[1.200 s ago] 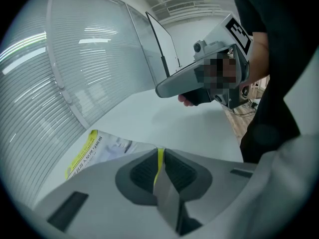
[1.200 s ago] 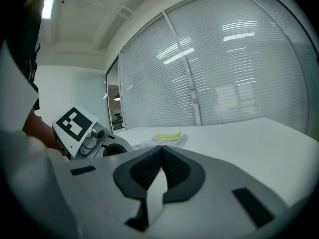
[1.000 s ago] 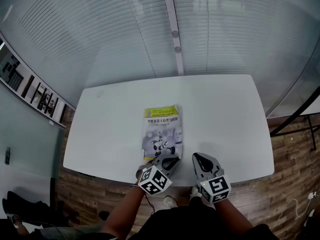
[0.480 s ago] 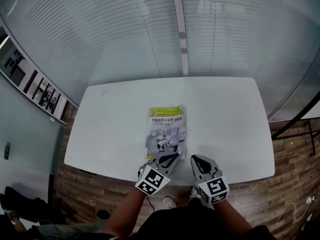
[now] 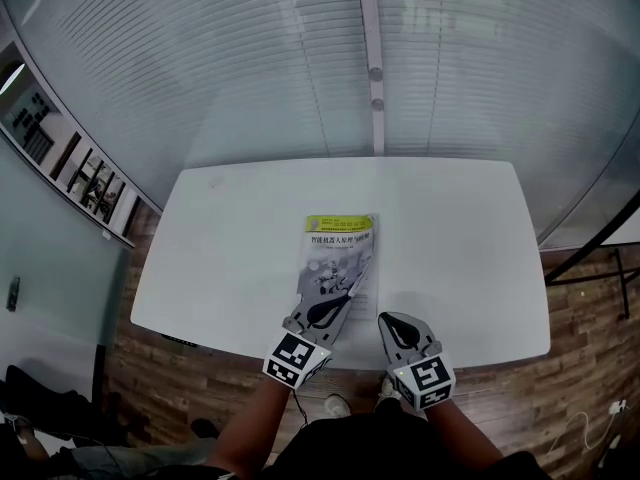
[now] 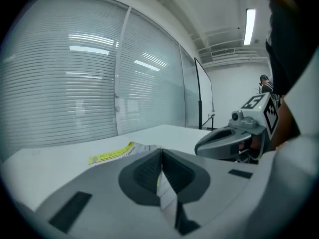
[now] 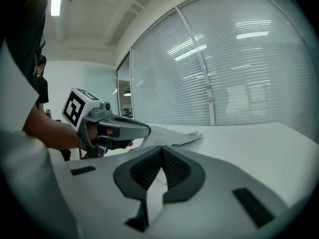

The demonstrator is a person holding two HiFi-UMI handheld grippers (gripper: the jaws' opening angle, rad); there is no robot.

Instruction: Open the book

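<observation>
A book with a yellow-banded cover lies near the front middle of the white table. My left gripper is shut on the cover's near right corner and holds that corner raised off the pages. In the left gripper view the thin cover edge runs between the closed left gripper, with the yellow band of the book beyond. My right gripper hovers just right of the book by the front edge, shut on nothing. The right gripper view shows the right gripper, the left gripper and the lifted cover.
The table's front edge lies under both grippers, with wooden floor below it. A glass wall with blinds stands behind the table. A dark stand leg is at the far right.
My left gripper has risen and moved forward over the book, taking the cover's corner up with it. The right gripper has shifted slightly left.
</observation>
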